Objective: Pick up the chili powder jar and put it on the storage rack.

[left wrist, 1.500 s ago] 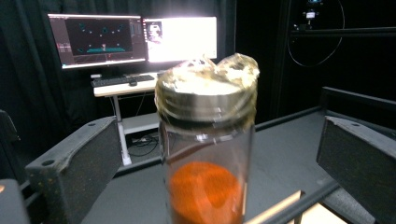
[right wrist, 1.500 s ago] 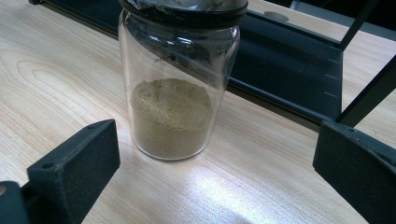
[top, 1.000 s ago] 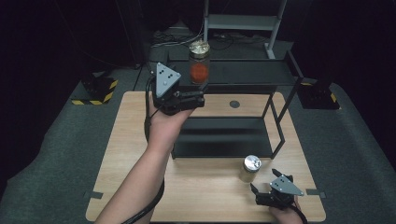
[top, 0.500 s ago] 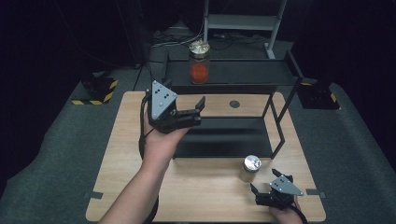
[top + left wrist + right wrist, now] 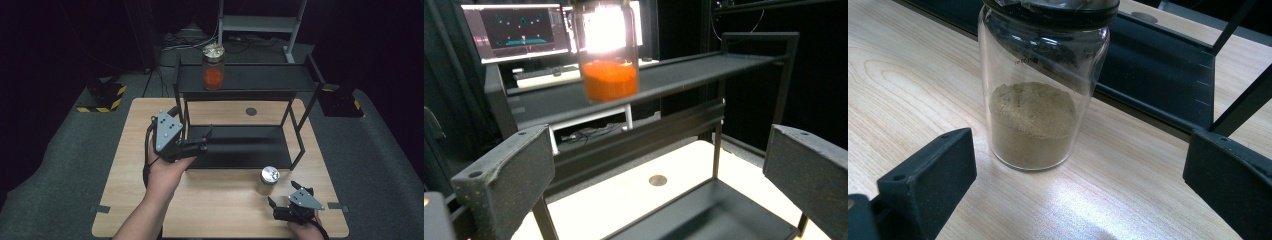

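R tool [image 5: 278,206] sits at the near R corner of the surface [image 5: 225,210], jaws spread wide, nothing between them. Jar of tan powder [image 5: 1040,85] stands upright on the wood just ahead of it, just in front of the rack's lower shelf [image 5: 245,145]; in the high view it's the silver-lidded jar [image 5: 269,180]. L tool [image 5: 200,142] hangs over the L end of the lower shelf, jaws also released & empty. Jar of orange powder [image 5: 213,67] is on the top shelf [image 5: 250,77], well apart from L tool.

Step in hand, as I judge it: R tool closes in on the tan jar to lift it onto the rack.

How to do it well:
- Jar sits left of centre betw. the jaws in the right gripper view, so shift the tool that way first, else one jaw hits & shoves it.
- Go in low & level, pads on the straight glass wall at about powder height, not on the shoulder or lid.
- Clench gently; glass is slick, so check for slip before lifting.
- Lift straight up, keep it upright, mind the rack's R post [image 5: 305,132] nearby.
- Keep L tool out of the path.
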### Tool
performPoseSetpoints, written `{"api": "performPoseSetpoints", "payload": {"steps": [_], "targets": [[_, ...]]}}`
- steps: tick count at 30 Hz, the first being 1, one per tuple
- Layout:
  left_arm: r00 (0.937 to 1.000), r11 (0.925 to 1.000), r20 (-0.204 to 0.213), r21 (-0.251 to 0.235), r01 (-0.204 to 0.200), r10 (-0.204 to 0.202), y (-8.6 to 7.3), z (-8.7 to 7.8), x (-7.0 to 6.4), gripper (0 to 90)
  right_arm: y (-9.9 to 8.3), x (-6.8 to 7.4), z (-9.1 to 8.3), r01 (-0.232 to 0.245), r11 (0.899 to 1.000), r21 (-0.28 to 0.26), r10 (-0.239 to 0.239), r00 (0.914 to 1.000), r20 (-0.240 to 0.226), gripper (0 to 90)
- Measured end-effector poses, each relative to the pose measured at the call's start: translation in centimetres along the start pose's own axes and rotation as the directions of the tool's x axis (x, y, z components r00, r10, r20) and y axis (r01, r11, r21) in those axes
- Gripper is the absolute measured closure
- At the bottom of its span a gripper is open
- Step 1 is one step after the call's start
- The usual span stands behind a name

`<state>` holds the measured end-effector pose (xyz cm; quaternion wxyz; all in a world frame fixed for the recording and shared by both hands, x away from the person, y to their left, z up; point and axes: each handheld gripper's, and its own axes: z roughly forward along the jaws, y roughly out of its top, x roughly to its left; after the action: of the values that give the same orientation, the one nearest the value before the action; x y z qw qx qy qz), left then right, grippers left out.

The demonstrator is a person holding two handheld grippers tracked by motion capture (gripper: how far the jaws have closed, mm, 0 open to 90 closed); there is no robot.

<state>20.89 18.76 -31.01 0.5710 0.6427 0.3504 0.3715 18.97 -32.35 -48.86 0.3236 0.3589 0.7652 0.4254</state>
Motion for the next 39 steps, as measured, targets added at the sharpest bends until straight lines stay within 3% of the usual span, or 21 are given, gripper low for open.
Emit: {"api": "performPoseSetpoints", "payload": {"steps": [5,12,24,32,39], "targets": [[0.9999,0.9996,0.008,0.025,-0.011,0.011,-1.9,-0.4,-0.1,0.4,0.0,0.0,0.0,0.001,1.000,0.000,-0.001,1.0000,0.000,0.0],[0.9997,0.9975,0.023,0.070,0.010,-0.012,-5.0,-0.5,0.2,0.4,0.0,0.1,0.0,0.003,1.000,0.001,-0.003,1.0000,0.001,0.0],[0.9988,0.9853,0.040,0.170,0.021,-0.028,-10.1,-0.5,0.2,0.3,0.1,0.1,0.0,0.009,1.000,0.004,-0.009,1.0000,0.002,0.0],[0.9980,0.9711,0.046,0.237,0.030,-0.042,-13.7,-0.9,-0.1,0.4,0.1,0.2,0.1,0.010,1.000,0.006,-0.010,0.9999,0.005,0.0],[0.9989,0.9455,0.041,0.326,0.006,-0.021,-16.4,-1.5,0.0,0.4,0.0,0.1,0.0,0.000,1.000,0.000,0.000,1.0000,0.006,0.0]]}}
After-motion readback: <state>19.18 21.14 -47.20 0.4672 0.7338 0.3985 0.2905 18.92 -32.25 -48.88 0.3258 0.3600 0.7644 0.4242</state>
